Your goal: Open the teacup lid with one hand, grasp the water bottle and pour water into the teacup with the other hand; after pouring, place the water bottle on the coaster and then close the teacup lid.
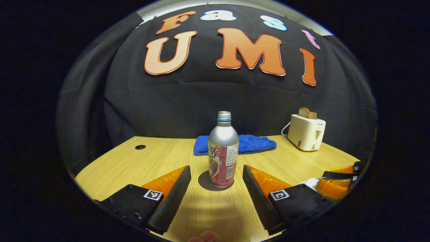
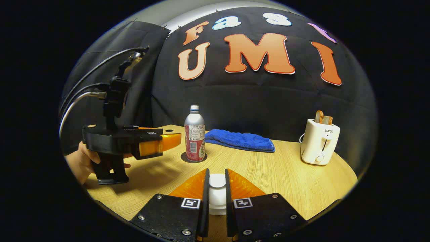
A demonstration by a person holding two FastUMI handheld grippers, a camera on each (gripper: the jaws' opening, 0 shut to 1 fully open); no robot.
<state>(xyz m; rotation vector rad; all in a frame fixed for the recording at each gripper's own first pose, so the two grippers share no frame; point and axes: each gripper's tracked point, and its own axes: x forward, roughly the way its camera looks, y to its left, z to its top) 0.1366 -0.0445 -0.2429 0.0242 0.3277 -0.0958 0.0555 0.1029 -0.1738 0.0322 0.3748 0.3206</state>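
Left tongs (image 1: 216,188) spread wide, flanking but clear of the water bottle (image 1: 223,151) standing upright on its coaster (image 1: 203,183) on the surface (image 1: 134,161); right tongs (image 2: 217,193) clamped on the white teacup lid (image 2: 217,180).

One water bottle (image 1: 223,151), one coaster (image 1: 203,183), one blue towel (image 1: 250,144), one toaster (image 1: 306,132), seemingly two toast slices (image 2: 323,118).

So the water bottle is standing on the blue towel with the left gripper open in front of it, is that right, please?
Not quite: the water bottle stands on the coaster, with the blue towel behind it, as the left gripper view shows. The left gripper is indeed open.
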